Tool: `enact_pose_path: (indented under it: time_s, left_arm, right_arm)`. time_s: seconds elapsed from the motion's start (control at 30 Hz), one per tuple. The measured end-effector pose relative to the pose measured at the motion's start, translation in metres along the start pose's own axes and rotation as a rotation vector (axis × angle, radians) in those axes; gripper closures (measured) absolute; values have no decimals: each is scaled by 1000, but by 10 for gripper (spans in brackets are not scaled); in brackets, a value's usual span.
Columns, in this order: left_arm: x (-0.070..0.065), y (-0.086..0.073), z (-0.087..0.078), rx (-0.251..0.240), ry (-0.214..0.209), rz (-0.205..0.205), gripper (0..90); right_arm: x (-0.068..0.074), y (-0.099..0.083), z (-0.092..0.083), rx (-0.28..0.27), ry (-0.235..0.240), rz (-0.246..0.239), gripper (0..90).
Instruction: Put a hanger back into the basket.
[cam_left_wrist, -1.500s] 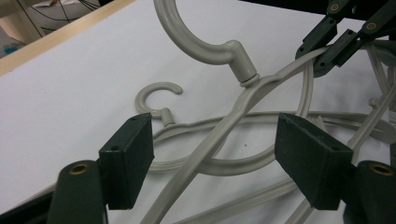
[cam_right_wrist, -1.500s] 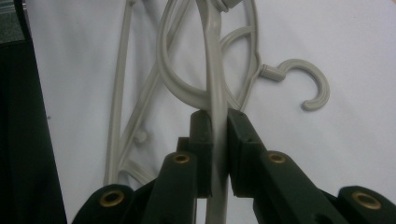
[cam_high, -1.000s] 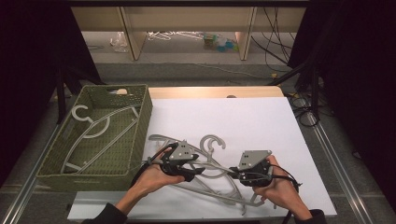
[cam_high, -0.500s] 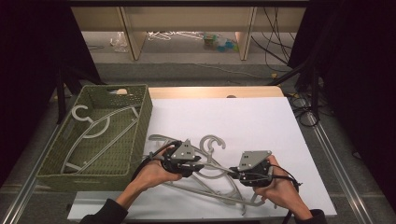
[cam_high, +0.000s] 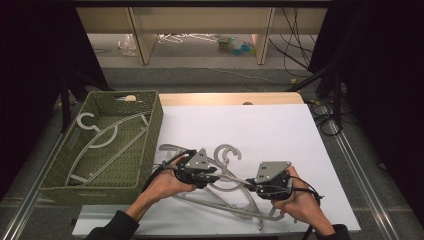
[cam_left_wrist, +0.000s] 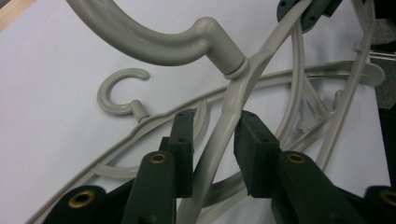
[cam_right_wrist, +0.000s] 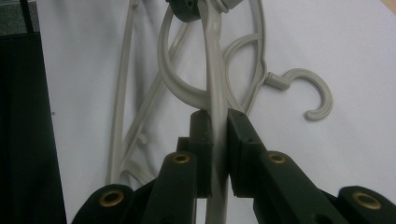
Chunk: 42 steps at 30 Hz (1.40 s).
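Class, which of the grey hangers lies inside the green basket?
The single hanger lying flat in the woven basket; the others are piled on the white table.

The grey hangers beside the green basket overlap, so their lower bars cannot be told apart. Both hands cover their shoulders, and beyond the basket, floor clutter is too small to name.

A green woven basket sits at the left edge of the table, with one grey hanger lying inside it. A second loose hanger's hook rests on the white table near its middle. Beyond the far edge, clutter lies on the floor under a wooden shelf.
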<state>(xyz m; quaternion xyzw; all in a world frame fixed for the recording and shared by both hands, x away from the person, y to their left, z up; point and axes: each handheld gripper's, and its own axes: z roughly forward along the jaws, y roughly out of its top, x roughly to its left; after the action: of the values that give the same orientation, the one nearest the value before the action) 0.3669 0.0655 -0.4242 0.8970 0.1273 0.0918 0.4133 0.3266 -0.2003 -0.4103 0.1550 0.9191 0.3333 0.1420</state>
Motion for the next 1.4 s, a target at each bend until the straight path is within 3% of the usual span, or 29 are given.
enact_pose_path:
  time_s: [0.2,0.47,0.63,0.67,0.73,0.87,1.07,1.4]
  left_arm:
    - [-4,3,-3,41,-9,52,737]
    - [-14,7,-10,59,-19,83,802]
    - [-14,8,-17,58,9,37,817]
    - [-11,8,-21,90,13,58,817]
    - [-10,6,-24,58,45,-1,818]
    - [-4,4,-36,63,87,-45,817]
    - [3,5,-58,67,130,-89,817]
    - [13,7,-81,11,164,-151,816]
  right_arm:
    - [-2,-1,0,-17,4,7,802]
    - [-6,-2,-1,-27,-52,5,723]
    - [-8,-1,-4,-76,-96,74,560]
    - [-8,0,-5,-100,-113,84,544]
    - [-7,2,-8,-132,-138,103,484]
    - [-4,6,-14,-184,-177,142,421]
    - [6,11,-19,-227,-164,123,402]
    - [13,0,-10,-218,-109,200,343]
